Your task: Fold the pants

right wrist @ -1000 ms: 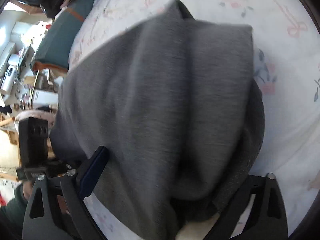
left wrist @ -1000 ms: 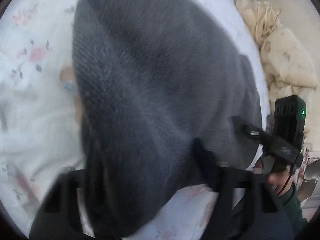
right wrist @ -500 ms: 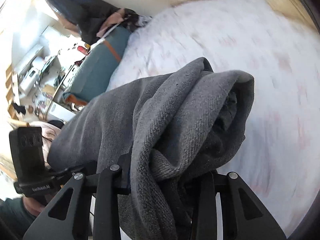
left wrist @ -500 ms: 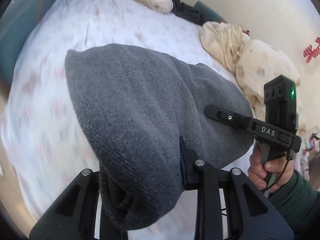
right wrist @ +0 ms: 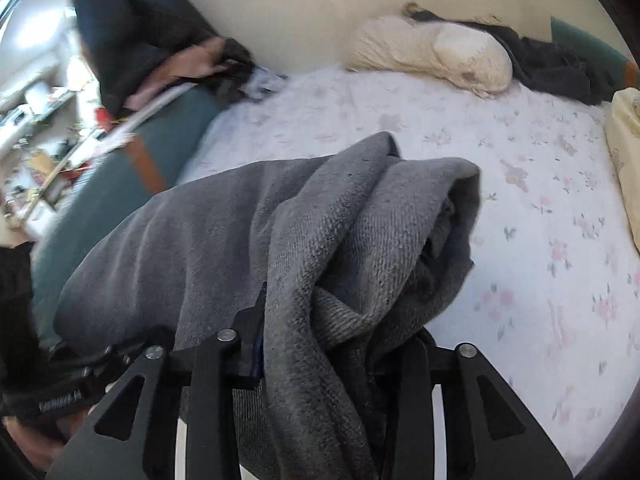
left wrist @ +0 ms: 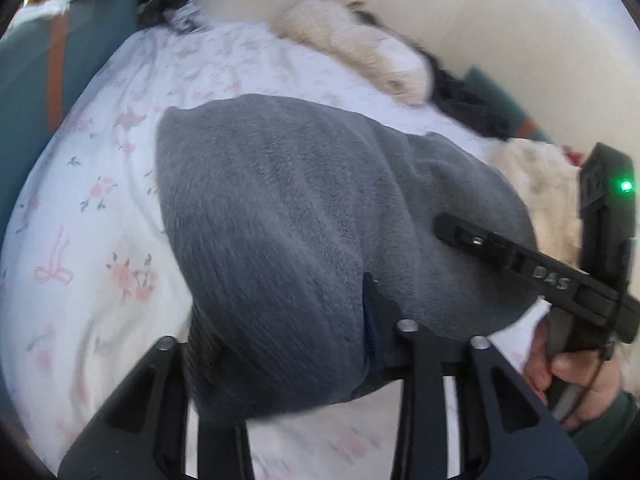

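Note:
The grey sweat pants [left wrist: 280,232] hang bunched between my two grippers, lifted above the white flowered bed sheet [left wrist: 80,248]. My left gripper [left wrist: 296,344] is shut on one end of the pants, whose cloth drapes over its fingers and hides the tips. My right gripper [right wrist: 320,344] is shut on the other end of the pants [right wrist: 320,240], with thick folds spilling over its fingers. The right gripper also shows in the left wrist view [left wrist: 520,264], at the right, held in a hand.
A cream pillow [right wrist: 436,52] and dark clothes [right wrist: 556,68] lie at the bed's far edge by the wall. A teal bed frame [right wrist: 120,196] runs along the left, with a cluttered floor [right wrist: 36,128] beyond. Another cream bundle [left wrist: 536,192] lies at the right.
Both grippers have risen and tilted up with the pants, from looking down at the sheet to looking across the bed. The pants now hang bunched instead of spread.

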A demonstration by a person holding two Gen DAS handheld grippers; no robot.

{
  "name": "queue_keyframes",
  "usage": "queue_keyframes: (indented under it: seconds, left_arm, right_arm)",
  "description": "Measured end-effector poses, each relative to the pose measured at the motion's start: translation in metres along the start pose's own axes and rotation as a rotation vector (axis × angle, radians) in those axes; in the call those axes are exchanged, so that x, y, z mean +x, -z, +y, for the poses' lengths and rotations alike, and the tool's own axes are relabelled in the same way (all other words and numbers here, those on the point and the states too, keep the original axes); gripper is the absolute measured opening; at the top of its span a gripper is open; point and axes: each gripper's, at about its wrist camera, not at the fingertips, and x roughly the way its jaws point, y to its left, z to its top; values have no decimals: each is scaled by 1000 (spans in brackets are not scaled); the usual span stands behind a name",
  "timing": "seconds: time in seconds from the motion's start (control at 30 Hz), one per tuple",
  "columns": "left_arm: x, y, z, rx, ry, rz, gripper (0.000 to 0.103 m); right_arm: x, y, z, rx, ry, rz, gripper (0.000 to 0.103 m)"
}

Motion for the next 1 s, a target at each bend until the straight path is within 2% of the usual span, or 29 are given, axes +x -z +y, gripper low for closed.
queue_keyframes:
  seconds: [0.03, 0.07, 0.1, 0.13, 0.17, 0.23, 0.3, 0.37, 0.43, 0.53, 0.6, 0.77, 0.8, 0.83, 0.97, 1.0]
  left_arm:
    - [23, 3, 13, -20, -42, 50, 50]
    - [43, 7, 22, -40, -95, 111, 52]
    - [58, 13, 31, -65, -98, 151, 60]
    - [61, 21, 40, -101, -79, 149, 76]
    - [58, 26, 44, -105, -76, 121, 80]
    - [50, 38, 45, -64, -59, 81, 80]
    - [44, 50, 45, 32, -86, 53, 82]
    - [34, 57, 52, 26, -93, 40, 82]
    - [21, 62, 57, -12, -107, 32, 82]
    - [-5, 71, 56, 24, -275, 16, 81]
    - [-27, 85, 60, 27, -271, 1, 81]
    - [-116, 134, 39, 46, -271, -128, 81]
    - [-131, 144, 31, 54, -272, -143, 81]
    - [-150, 155, 20, 55, -275, -161, 84]
    - [-204, 187, -13, 41, -235, -196, 90]
    - [-215, 195, -23, 43, -230, -214, 97]
  right_arm:
    - [21, -4, -6, 5, 50, 35, 53]
    - [40, 0, -12, 4, 107, 84, 55]
    - [60, 10, -21, -3, 173, 166, 59]
    - [71, 20, -30, -3, 207, 214, 75]
    - [69, 28, -38, 7, 202, 182, 79]
    - [56, 40, -43, -50, 191, 121, 81]
    - [47, 51, -47, -103, 193, 104, 85]
    - [36, 57, -53, -88, 193, 102, 86]
    - [20, 61, -54, -89, 229, 88, 88]
    - [1, 63, -44, -116, 312, 80, 89]
    - [-27, 76, -36, -120, 291, 56, 89]
    - [-108, 118, -11, -41, 169, -40, 92]
    - [-128, 130, -2, -44, 155, -67, 98]
    - [-143, 140, 6, -50, 146, -84, 103]
    - [-209, 185, 43, -76, 108, -115, 103]
    - [-227, 197, 52, -82, 99, -129, 103]
